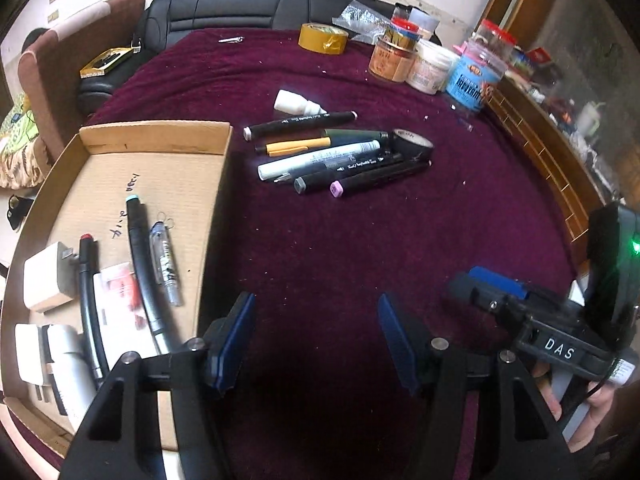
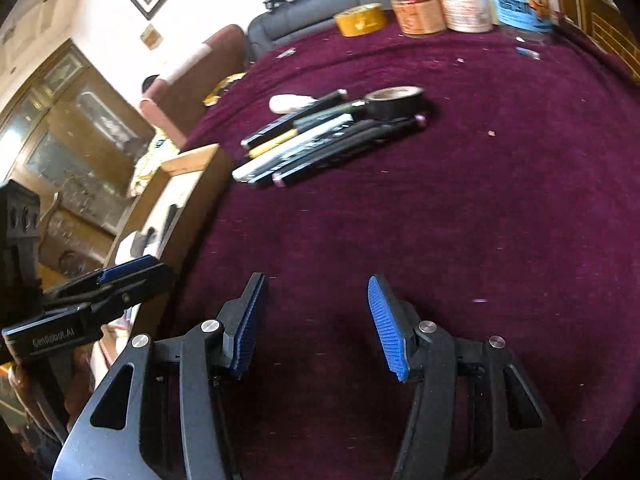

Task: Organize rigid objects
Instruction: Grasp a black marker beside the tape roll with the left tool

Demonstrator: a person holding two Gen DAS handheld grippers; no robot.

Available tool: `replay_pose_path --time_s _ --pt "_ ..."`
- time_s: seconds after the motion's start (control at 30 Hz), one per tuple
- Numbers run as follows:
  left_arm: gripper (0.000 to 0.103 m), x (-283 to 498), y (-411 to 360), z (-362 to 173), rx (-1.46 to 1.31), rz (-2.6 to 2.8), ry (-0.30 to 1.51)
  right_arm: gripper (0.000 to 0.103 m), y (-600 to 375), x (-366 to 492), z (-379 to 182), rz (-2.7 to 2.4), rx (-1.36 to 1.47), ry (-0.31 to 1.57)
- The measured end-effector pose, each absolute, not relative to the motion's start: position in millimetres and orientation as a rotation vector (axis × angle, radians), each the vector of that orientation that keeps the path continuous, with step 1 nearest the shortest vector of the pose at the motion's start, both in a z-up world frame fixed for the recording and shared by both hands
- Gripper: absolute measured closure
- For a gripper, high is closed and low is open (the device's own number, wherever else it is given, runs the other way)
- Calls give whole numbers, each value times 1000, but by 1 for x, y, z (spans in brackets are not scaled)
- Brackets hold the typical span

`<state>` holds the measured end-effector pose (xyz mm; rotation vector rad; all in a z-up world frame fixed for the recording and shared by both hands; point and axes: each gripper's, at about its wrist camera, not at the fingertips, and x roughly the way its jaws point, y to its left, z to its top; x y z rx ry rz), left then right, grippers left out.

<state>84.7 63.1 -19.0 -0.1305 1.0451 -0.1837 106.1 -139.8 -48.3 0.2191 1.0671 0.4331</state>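
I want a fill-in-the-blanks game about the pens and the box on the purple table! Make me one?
1. The cardboard box sits to the ____ of the pile of pens.
2. The left gripper and the right gripper both have their jaws ____.
3. The roll of black tape lies on a ____ coloured cloth.
4. The roll of tape near the jars is ____.

Missing words: left; open; purple; yellow
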Motion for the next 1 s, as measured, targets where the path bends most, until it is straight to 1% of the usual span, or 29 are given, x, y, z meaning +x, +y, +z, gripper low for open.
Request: replay_pose_path --time_s 0.3,0.5,0.63,0.67,0.73,0.83,1.0 --pt "40 120 49 -22 -63 -201 1068 50 -139 121 -53 395 138 1051" --pt "41 159 23 -22 -4 -262 1068 50 -165 138 -60 371 222 1005" --pt "41 181 -3 -33 107 -299 1064 50 -176 138 -65 385 312 996" --pt "42 186 -7 -37 122 -303 1072 50 -177 138 -65 380 311 989" --pt "55 194 -16 -46 155 -313 1090 50 -176 137 -65 371 300 983" --pt "55 198 -26 -50 225 -291 1069 50 -177 137 -65 378 310 983" --pt "57 193 -36 -48 239 -365 1078 50 -179 136 -65 379 318 981"
